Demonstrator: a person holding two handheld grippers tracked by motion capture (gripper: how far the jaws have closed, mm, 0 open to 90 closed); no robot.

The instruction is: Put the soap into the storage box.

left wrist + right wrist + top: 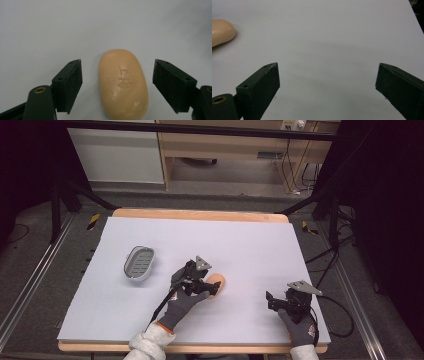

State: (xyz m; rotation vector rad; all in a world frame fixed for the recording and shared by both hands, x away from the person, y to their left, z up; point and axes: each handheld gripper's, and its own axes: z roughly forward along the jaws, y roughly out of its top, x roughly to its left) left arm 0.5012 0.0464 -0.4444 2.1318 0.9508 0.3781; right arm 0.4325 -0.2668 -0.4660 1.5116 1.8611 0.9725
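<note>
1. The left gripper [117, 82] stands over the bar of soap [123, 83], jaws wide on either side of it, neither pad touching.
2. The soap lies flat on the white table cover [250, 250], near the middle; the grasp looks not yet made.
3. What seems left: closing, lifting, and likely carrying it to the grey soap dish [139, 262], which sits empty, well apart to the left.
4. The right gripper [327, 82] hovers with jaws wide and nothing between them, near the cover's front right edge.
5. Bare cover lies between soap and dish.
</note>
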